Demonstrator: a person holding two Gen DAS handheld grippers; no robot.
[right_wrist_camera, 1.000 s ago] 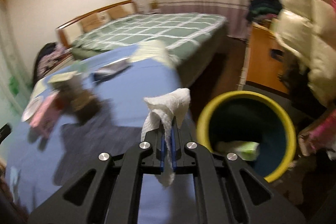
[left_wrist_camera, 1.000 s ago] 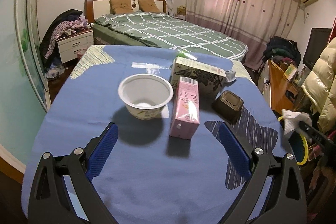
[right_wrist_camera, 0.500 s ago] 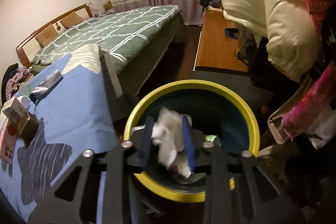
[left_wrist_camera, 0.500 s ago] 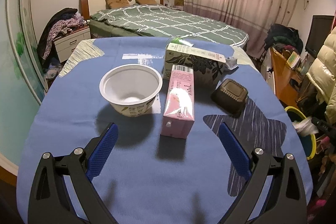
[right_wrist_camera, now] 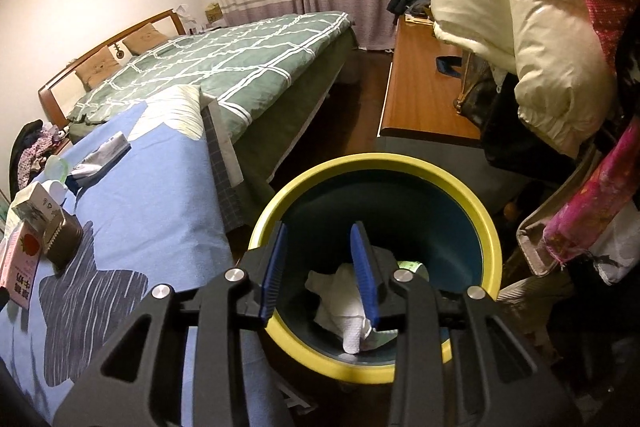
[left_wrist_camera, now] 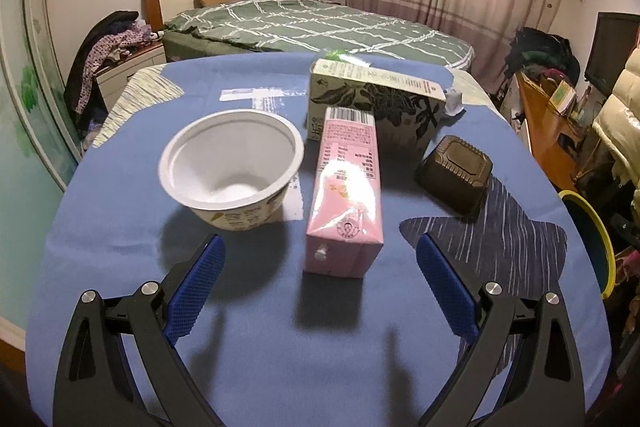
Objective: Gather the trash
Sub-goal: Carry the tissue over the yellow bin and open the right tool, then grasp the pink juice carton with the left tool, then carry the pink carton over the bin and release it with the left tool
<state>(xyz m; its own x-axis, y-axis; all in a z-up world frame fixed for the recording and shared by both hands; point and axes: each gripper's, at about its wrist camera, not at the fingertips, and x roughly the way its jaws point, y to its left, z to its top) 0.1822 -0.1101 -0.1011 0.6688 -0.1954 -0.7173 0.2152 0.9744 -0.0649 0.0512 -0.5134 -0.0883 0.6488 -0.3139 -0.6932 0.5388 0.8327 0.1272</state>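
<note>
Both tongs stand with their jaws apart and nothing between them: the right gripper (right_wrist_camera: 319, 271) hangs over the mouth of the yellow-rimmed bin (right_wrist_camera: 486, 227), moderately spread, while the left gripper (left_wrist_camera: 319, 259) is spread wide just above the blue tablecloth (left_wrist_camera: 120, 211). Down in the bin, below the right tongs, lies a crumpled white tissue (right_wrist_camera: 340, 301), with a pale green scrap (right_wrist_camera: 408, 264) beside it, so I judge at least those pieces to be collected. Most of the work looks left to do. Nearest the left tongs, lying flat between the lines of its fingers, is a pink carton (left_wrist_camera: 347, 197); just to its left stands a white paper bowl (left_wrist_camera: 232, 167), and to its right a dark brown plastic tub (left_wrist_camera: 456, 175). Behind the carton stands a patterned box (left_wrist_camera: 376, 103). Farther back on the cloth lies what seems a flattened silver wrapper (right_wrist_camera: 105, 157).
</note>
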